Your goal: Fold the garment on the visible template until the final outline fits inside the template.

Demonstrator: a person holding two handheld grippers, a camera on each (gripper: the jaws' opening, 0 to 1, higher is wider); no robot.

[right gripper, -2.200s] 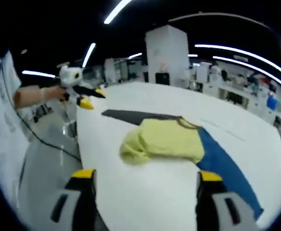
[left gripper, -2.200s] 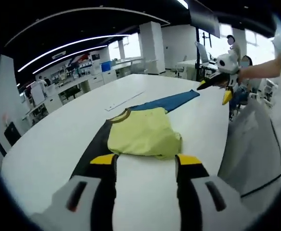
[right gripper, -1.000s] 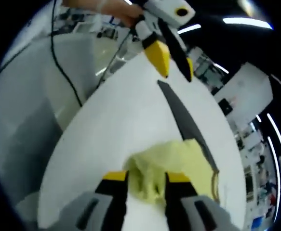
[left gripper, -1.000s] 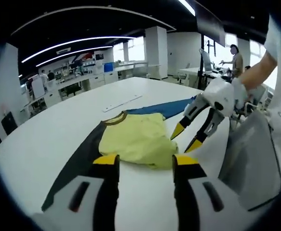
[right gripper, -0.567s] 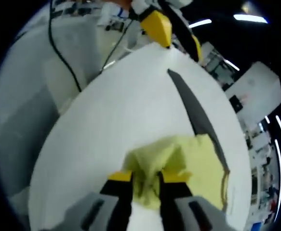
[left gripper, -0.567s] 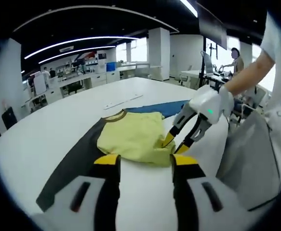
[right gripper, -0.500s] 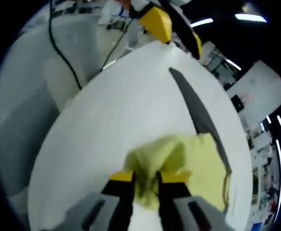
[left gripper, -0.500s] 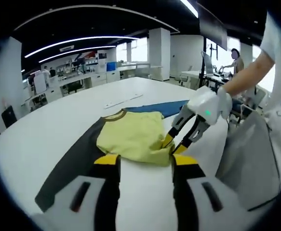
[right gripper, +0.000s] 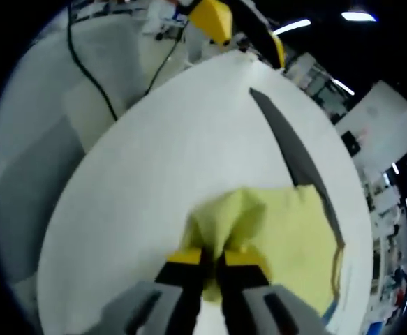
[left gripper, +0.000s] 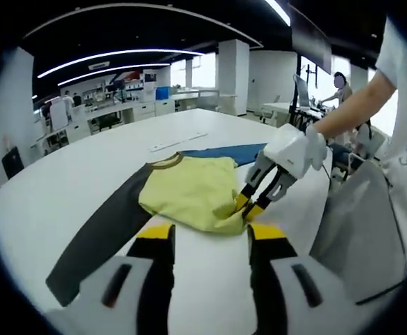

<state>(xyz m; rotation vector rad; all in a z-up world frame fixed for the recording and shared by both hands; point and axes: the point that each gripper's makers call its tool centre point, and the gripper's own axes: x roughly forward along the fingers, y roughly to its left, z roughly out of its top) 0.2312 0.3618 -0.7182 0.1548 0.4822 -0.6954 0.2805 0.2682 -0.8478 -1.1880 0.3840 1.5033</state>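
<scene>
A folded yellow garment lies on the white table, across a long dark-and-blue template strip. In the left gripper view my left gripper is open just short of the garment's near edge, holding nothing. From the right, my right gripper comes in, shut on the garment's near right corner. In the right gripper view its yellow fingertips pinch a raised fold of the yellow garment, and the dark template strip runs away beyond it. The left gripper's yellow tips show at the top.
The table's rounded edge falls off to the grey floor at right, where a person's arm and white shirt stand. A cable hangs beside the table. Desks, a pillar and other people fill the background.
My right gripper has come across from the far side, gone down onto the garment's near corner and shut on it, lifting a fold. My left gripper has stayed open.
</scene>
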